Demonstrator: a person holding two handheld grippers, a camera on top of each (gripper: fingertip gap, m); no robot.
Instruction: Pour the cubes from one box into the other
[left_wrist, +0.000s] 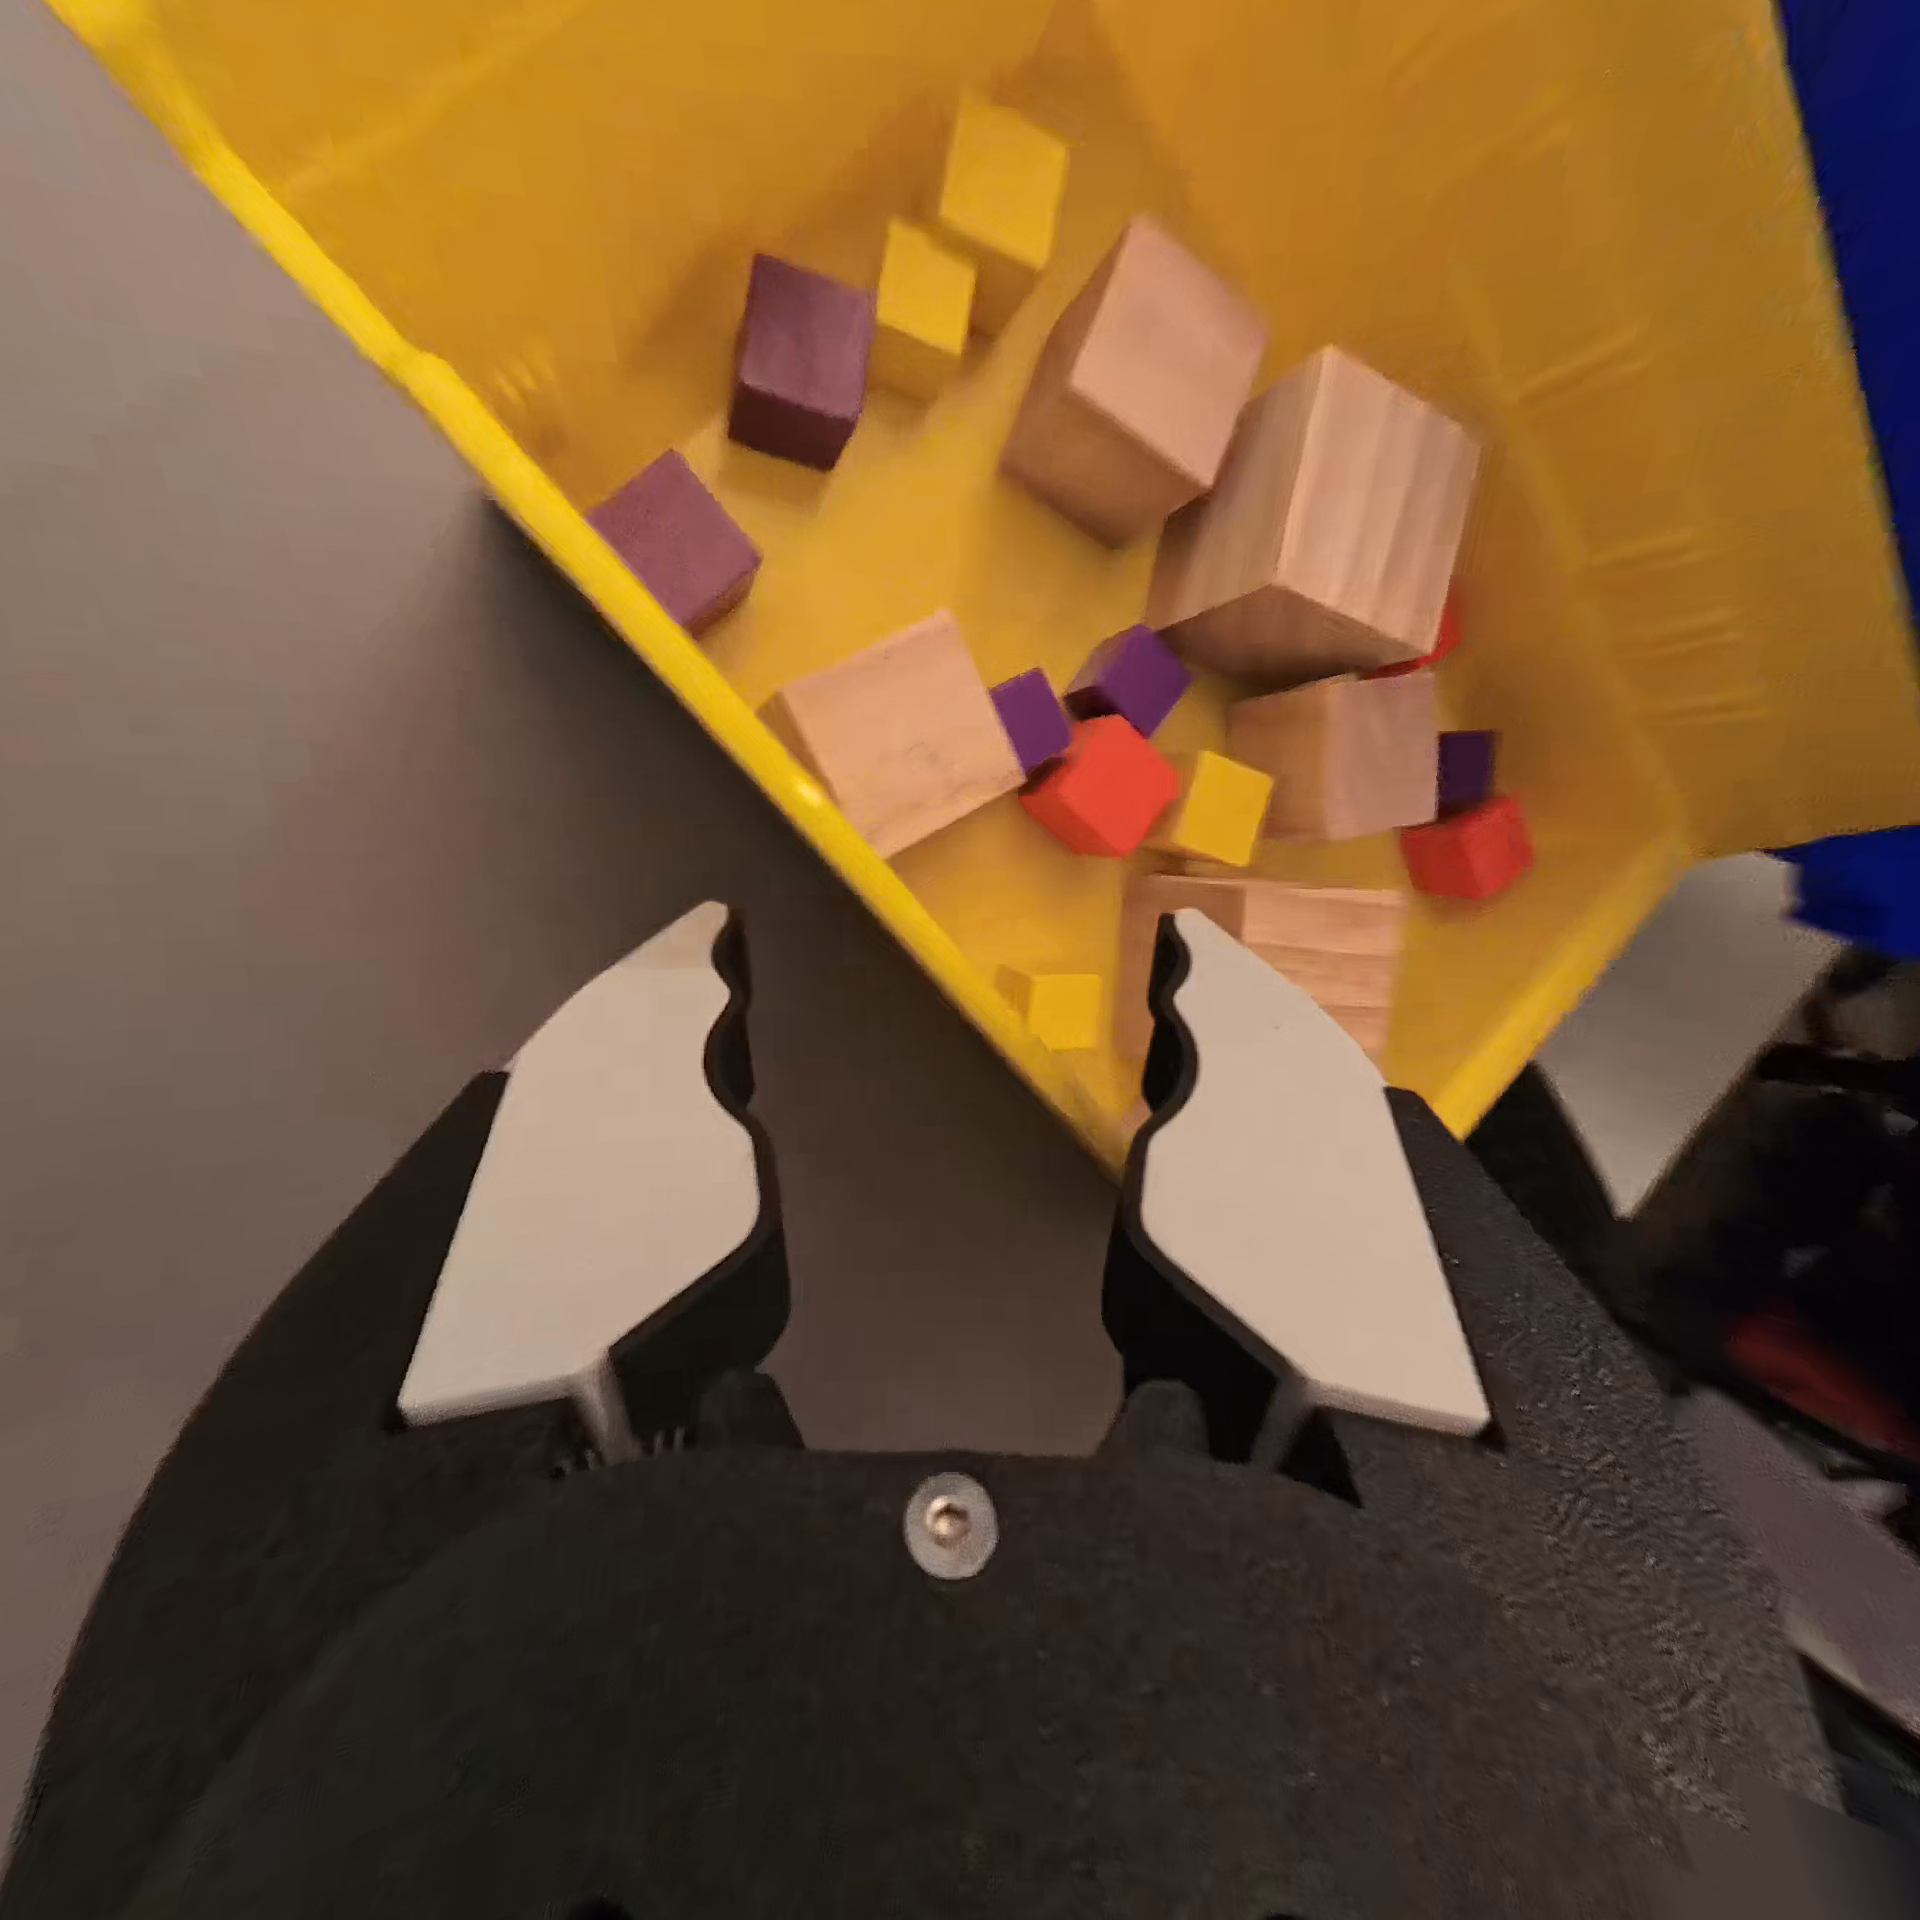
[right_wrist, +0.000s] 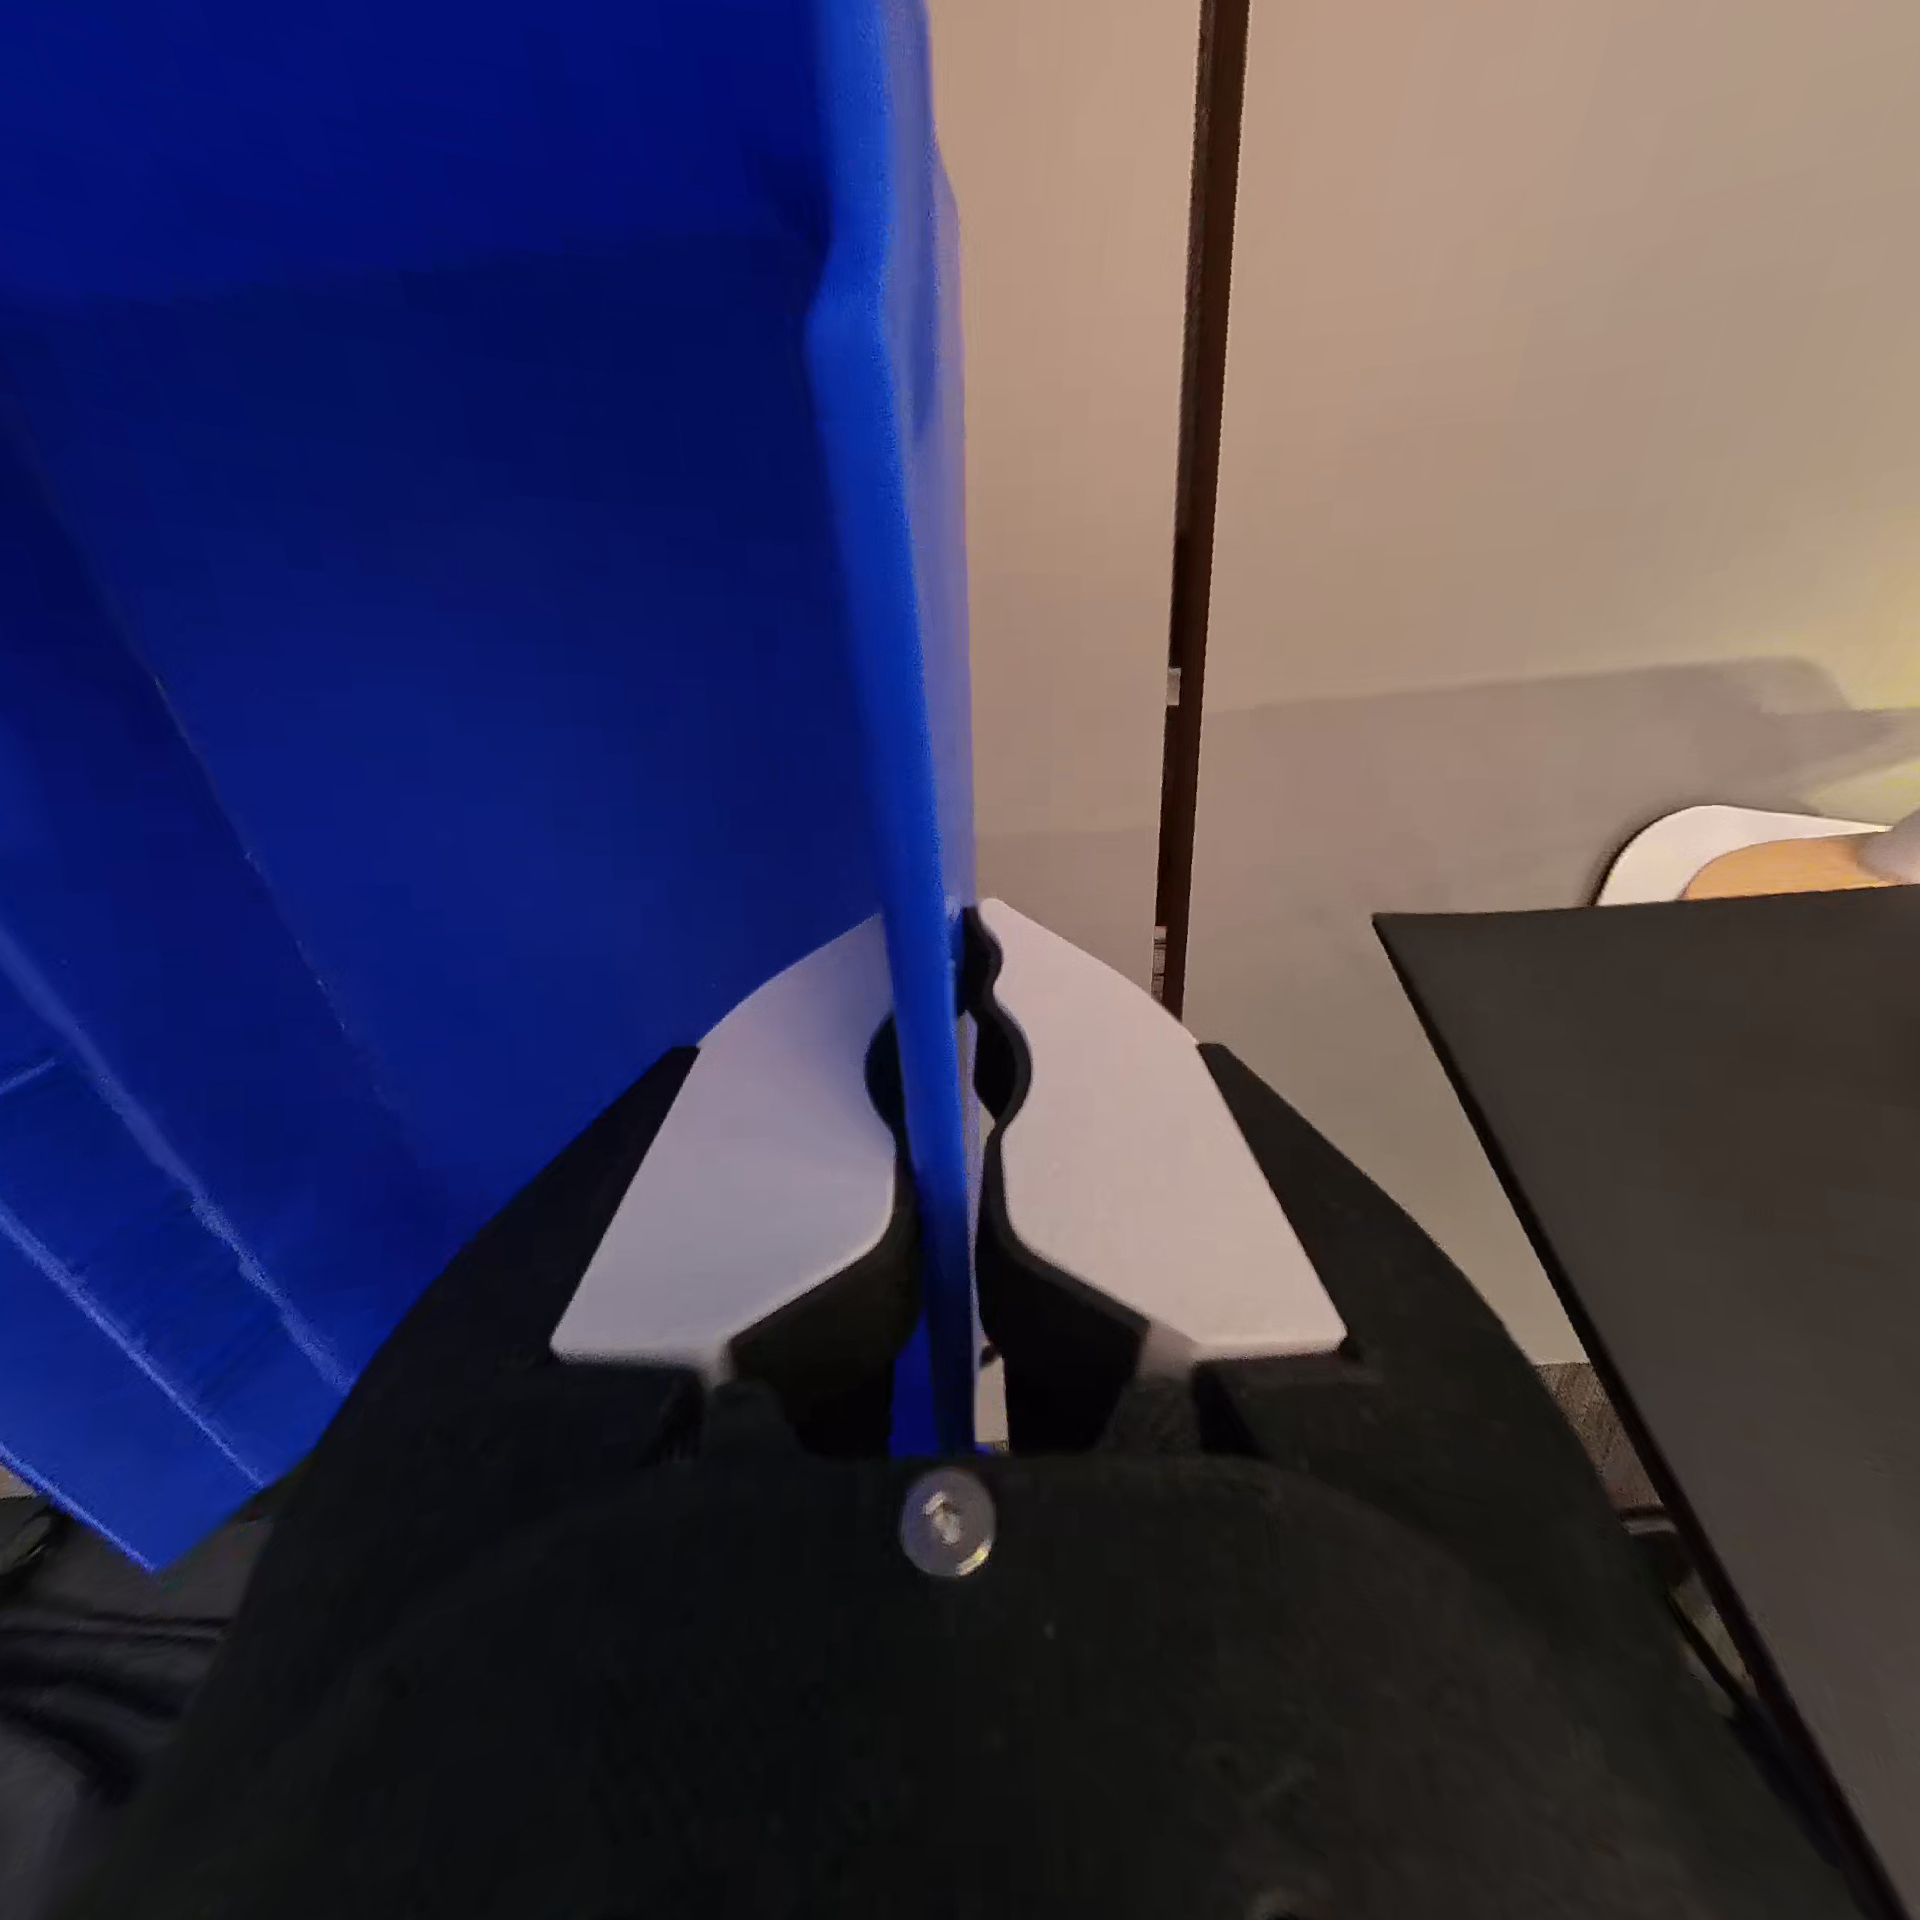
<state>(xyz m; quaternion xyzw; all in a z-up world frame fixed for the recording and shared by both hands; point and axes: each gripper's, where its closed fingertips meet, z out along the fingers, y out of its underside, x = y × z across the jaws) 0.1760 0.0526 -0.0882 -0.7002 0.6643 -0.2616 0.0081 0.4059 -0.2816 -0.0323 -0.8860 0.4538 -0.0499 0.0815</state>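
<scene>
A yellow box (left_wrist: 623, 156) fills the upper part of the left wrist view. It holds several large plain wooden cubes (left_wrist: 1320, 520) and several small purple (left_wrist: 800, 364), yellow (left_wrist: 1221, 805) and red cubes (left_wrist: 1101, 784), blurred. My left gripper (left_wrist: 948, 920) is open at the box's near rim, which runs diagonally to the base of the right finger. It grips nothing. My right gripper (right_wrist: 935, 925) is shut on the wall of a blue box (right_wrist: 416, 623), held up and tilted. The blue box's edge also shows at the right of the left wrist view (left_wrist: 1860, 312). Its inside is hidden.
A dark grey tabletop (left_wrist: 260, 727) lies left of the yellow box. Dark clutter (left_wrist: 1818, 1247) sits at the right. In the right wrist view there is a black table (right_wrist: 1714, 1143), a dark vertical pole (right_wrist: 1195, 520) and a round white and wood table (right_wrist: 1745, 862).
</scene>
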